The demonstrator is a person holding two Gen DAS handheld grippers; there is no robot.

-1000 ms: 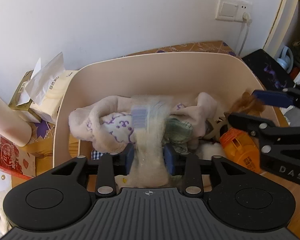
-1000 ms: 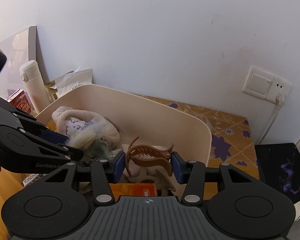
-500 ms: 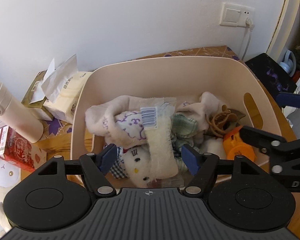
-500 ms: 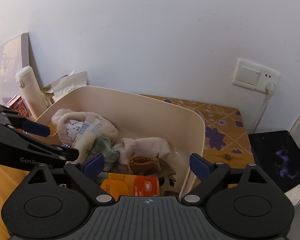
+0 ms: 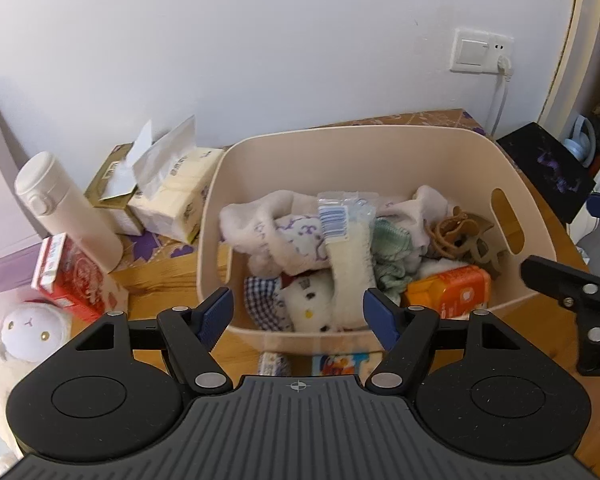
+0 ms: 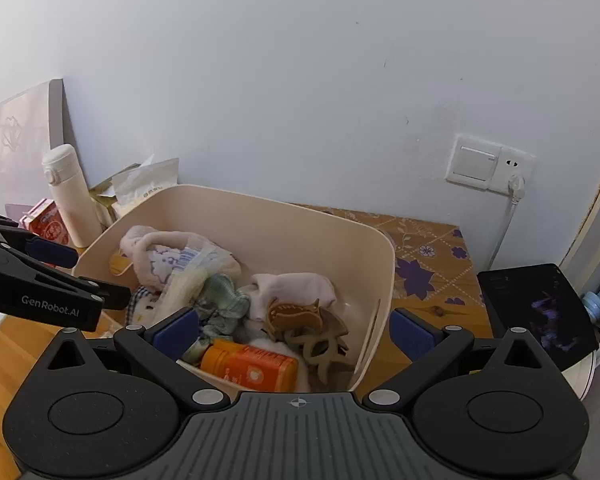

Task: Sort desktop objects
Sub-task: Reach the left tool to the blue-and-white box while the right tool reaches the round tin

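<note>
A: Setting?
B: Wooden desk (image 5: 168,280) against a plain white wall (image 6: 300,80), switch-and-socket plate (image 6: 490,164) off to the right.

A: Tongs?
B: Left gripper (image 5: 296,318) spread wide, nothing between its pads. It hangs over the near rim of the beige bin (image 5: 340,148). Right gripper (image 6: 294,332) spread even wider, also empty, jaws just been opening, straddling the bin's right wall.

A: What did they let go of?
B: Both items lie in the bin. The cream fleece strip with a barcode wrapper (image 5: 346,248) is draped over the pinkish printed cloth (image 5: 284,232), mid-bin. The brown hair claw (image 6: 294,314) sits at the right end on an olive claw clip (image 6: 324,344), beside the white cloth.

A: Other contents?
B: Orange pack (image 6: 248,366) in the near right corner, green checked cloth (image 5: 392,252), a white plush with a checked patch (image 5: 300,300).

A: Outside the bin?
B: To the left: tissue packs (image 5: 172,196), white flask (image 5: 68,208), red carton (image 5: 70,276), a white plush toy (image 5: 32,326). To the right: a black pad (image 6: 536,312).
</note>
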